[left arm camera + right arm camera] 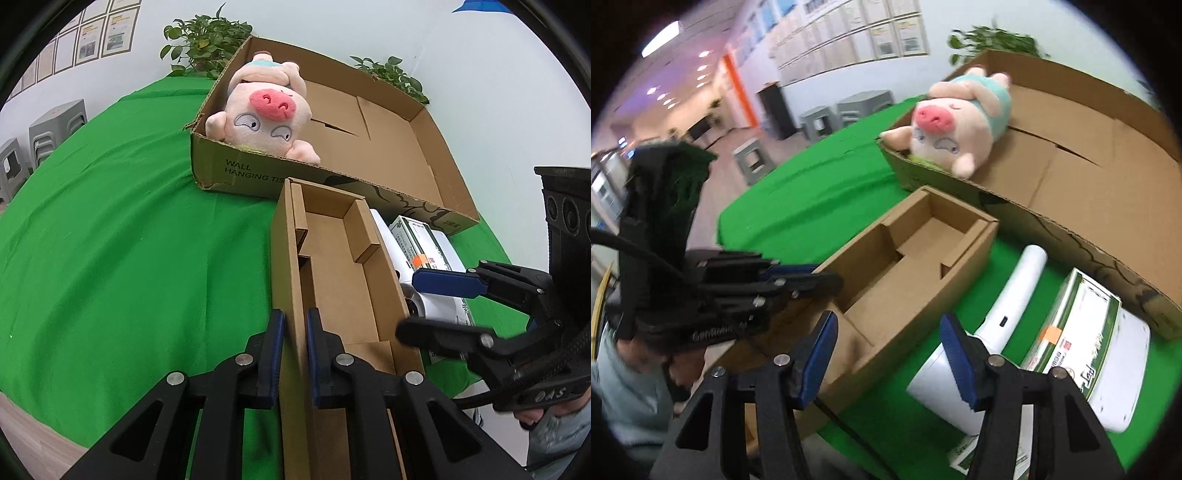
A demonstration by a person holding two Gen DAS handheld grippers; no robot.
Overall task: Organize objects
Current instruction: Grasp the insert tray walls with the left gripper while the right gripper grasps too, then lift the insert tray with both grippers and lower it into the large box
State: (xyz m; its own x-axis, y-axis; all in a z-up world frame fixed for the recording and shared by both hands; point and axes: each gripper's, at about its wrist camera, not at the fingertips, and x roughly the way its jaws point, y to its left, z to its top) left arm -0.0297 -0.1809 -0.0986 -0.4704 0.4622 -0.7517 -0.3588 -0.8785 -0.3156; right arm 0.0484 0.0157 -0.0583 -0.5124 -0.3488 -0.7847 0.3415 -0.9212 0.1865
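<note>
Narrow cardboard box, open-topped with inner partitions, lies on green cloth just in front of large cardboard tray. Left gripper clamps box's near side wall between its blue pads. Right gripper stands with jaws apart, nothing pressed between them, above white handheld appliance and green-and-white carton beside box. Plush pig rests in tray's corner.
</note>
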